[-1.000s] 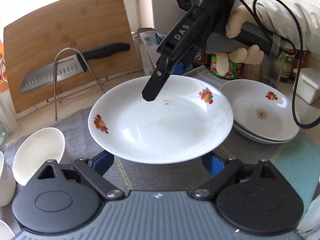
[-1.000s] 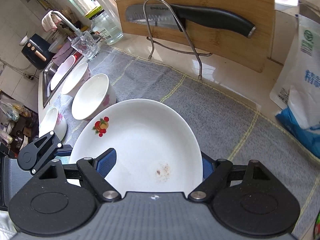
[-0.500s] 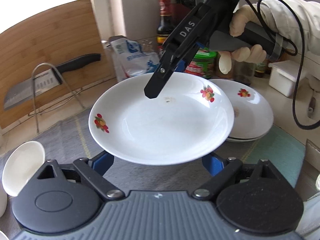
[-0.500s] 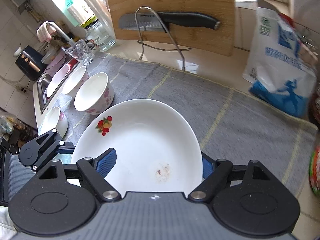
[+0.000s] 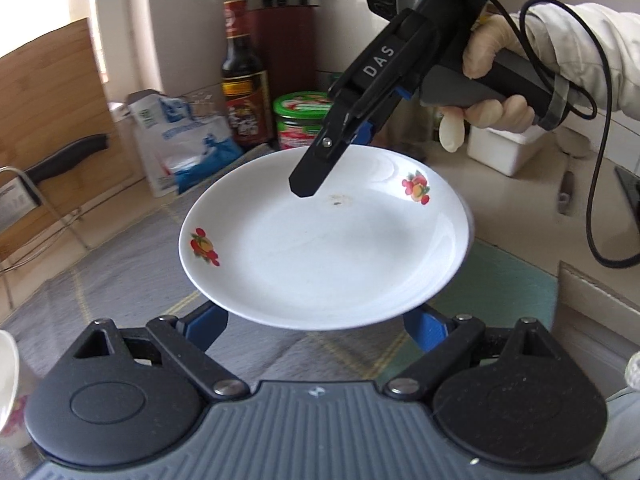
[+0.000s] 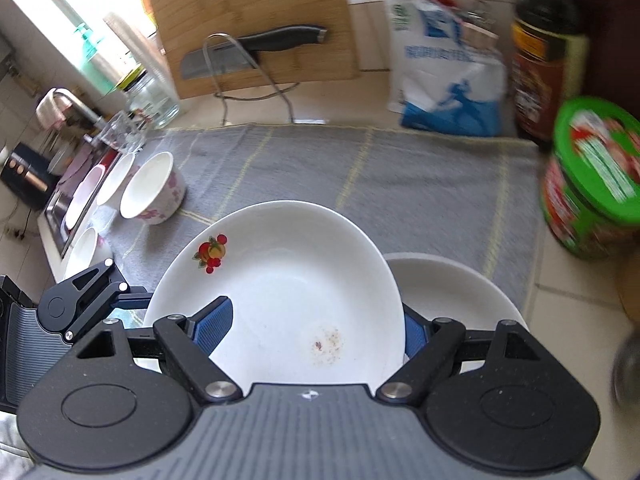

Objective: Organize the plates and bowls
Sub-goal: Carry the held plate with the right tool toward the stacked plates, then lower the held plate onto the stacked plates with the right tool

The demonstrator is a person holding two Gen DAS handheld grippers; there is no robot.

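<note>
- The fruit-printed plate (image 5: 324, 240) is up off the grey mat (image 6: 360, 168), carried between both tools; in the right wrist view its rim overlaps the stacked plates (image 6: 452, 296) on the worktop below.
- The right hand-held gripper (image 5: 320, 168) is clamped on the far rim, one finger inside the dish, the other under it.
- The left hand-held gripper (image 5: 316, 322) stands wide, its blue pads under the near rim. Whether they squeeze or merely cradle the plate, I cannot tell.
- Risk: glazed china gripped only at its rim could slip or tip if the two hands drift apart or tilt unevenly.
- Risk: lowered off-centre or too fast, it could chip the stack or sit crooked.
- Risk: the green-lidded tub (image 6: 592, 176) and sauce bottle (image 6: 544, 52) stand close; a swing could knock them.
- The floral bowls (image 6: 152, 188) sit well apart.
</note>
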